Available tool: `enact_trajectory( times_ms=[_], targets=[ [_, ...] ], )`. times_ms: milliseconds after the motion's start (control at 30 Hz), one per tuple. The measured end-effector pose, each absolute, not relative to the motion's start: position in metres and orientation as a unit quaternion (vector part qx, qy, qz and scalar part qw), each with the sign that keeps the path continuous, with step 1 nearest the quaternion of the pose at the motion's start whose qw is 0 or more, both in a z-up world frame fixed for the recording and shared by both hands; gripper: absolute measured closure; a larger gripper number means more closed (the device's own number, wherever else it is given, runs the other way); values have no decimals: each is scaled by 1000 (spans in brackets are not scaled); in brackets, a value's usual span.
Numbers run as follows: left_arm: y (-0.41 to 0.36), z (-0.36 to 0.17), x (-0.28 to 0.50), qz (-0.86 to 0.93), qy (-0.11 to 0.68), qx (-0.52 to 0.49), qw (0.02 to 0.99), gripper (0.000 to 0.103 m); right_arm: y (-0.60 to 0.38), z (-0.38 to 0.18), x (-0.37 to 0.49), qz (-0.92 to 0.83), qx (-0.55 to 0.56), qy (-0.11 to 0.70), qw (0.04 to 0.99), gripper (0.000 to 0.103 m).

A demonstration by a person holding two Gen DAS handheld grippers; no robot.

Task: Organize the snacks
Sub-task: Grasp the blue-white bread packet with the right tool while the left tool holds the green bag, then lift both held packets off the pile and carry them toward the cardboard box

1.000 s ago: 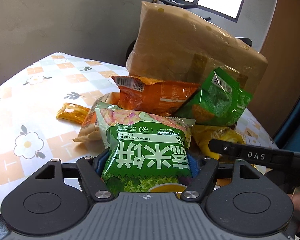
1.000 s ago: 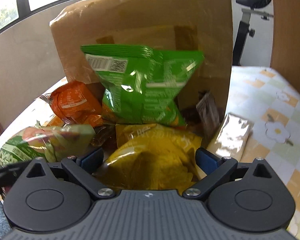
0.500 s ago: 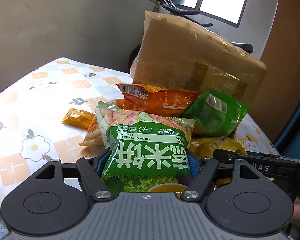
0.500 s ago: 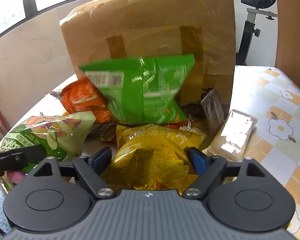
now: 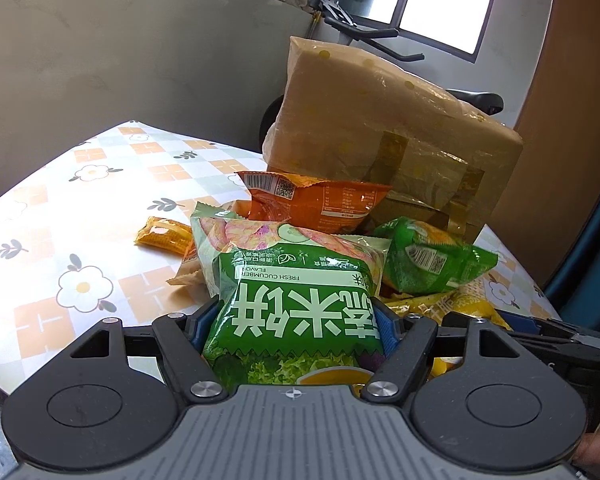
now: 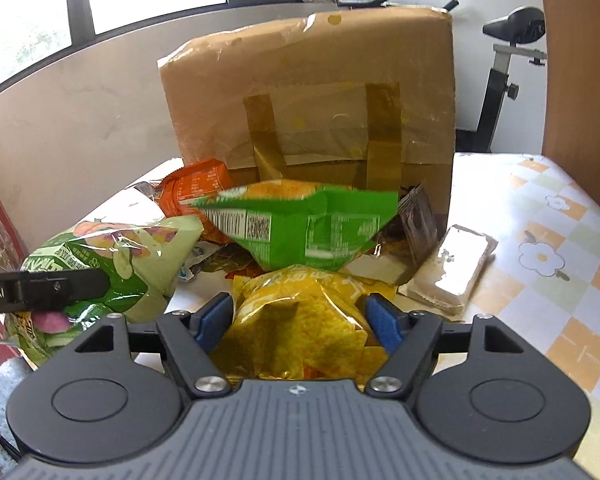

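Note:
My left gripper (image 5: 296, 320) is shut on a green rice-cracker bag (image 5: 296, 300) with white Chinese letters, held above the table's near edge. The same bag shows at the left of the right wrist view (image 6: 112, 256). My right gripper (image 6: 298, 316) is shut on a yellow chip bag (image 6: 300, 316), which also shows in the left wrist view (image 5: 456, 304). A green snack bag (image 6: 300, 228) lies tipped over on the pile just beyond the yellow bag. An orange bag (image 5: 316, 204) lies behind, against a tall taped cardboard box (image 6: 312, 100).
A small orange packet (image 5: 160, 234) lies left of the pile. A silver-white packet (image 6: 452, 268) and a dark brown packet (image 6: 418, 224) lie right of it. The flower-patterned tablecloth (image 5: 80, 208) covers the table. An exercise bike (image 6: 512, 56) stands behind the table.
Both grippers have drawn back toward me with their bags. The green snack bag, standing against the box a second ago, has fallen forward onto the pile.

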State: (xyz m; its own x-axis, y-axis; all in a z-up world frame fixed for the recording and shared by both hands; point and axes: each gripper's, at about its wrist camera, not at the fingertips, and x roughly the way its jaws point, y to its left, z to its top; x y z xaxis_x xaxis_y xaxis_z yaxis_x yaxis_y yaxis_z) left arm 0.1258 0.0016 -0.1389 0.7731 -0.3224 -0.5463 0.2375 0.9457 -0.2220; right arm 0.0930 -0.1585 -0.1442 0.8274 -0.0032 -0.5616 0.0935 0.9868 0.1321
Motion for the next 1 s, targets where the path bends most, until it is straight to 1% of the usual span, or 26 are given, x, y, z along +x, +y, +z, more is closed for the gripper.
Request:
enact_trajectory(
  times_ms=[67,133,233,333,400,533,633,767,900,1000],
  targets=[
    [1,-138,125,-151,302,-70,939,27,-159,-147,94,-35,76,295,952,25],
    [1,-137,125,-152,301,-69,939,27,-163,-146,93,-43,92,297,949,24],
    [2,-138,127,-150,300,-71,939,27,-167,-132,86,-41,99,293,950,16],
    [2,-138,126,-152,300,-72,939,27,-164,-120,72,-42,84,297,950,14],
    [2,-138,126,-152,301,-76,938,27,-159,-120,61,-37,84,313,945,11],
    [2,-140,124,-153,304,-78,937,27,-149,-129,50,-16,80,361,929,11],
    [3,-140,123,-153,304,-77,937,27,-148,-134,54,-12,83,380,921,11],
    [8,-138,123,-145,299,-83,939,27,-141,-150,66,4,79,441,894,11],
    [9,-140,123,-143,304,-85,938,27,-142,-153,64,11,91,443,892,10],
    [9,-141,124,-145,304,-86,938,27,-147,-155,65,24,111,434,894,15]
  ],
)
